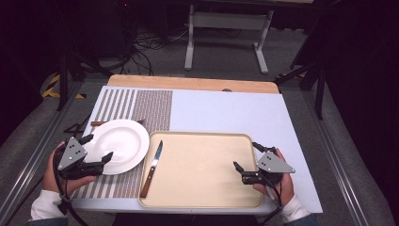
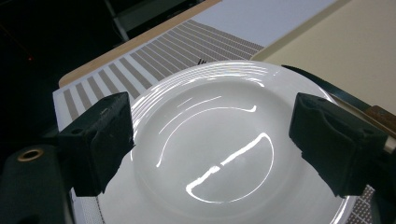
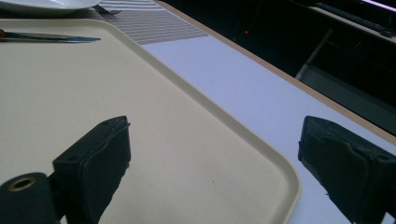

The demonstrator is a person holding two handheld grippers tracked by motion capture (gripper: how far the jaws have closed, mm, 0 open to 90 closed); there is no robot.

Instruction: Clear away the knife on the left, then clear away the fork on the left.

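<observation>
A white plate rests on a striped placemat at the left. My left gripper is open at the plate's near left rim, its jaws spread above the plate and apart from it. A wooden-handled knife lies along the left side of a beige tray. My right gripper is open over the tray's right edge, holding nothing. In the right gripper view one jaw hangs over the tray and the other over the blue table beyond its rim.
A fork lies behind the plate, partly hidden under it, with tines showing. The light blue table top stretches behind the tray to a wooden back edge. A desk frame stands on the floor beyond.
</observation>
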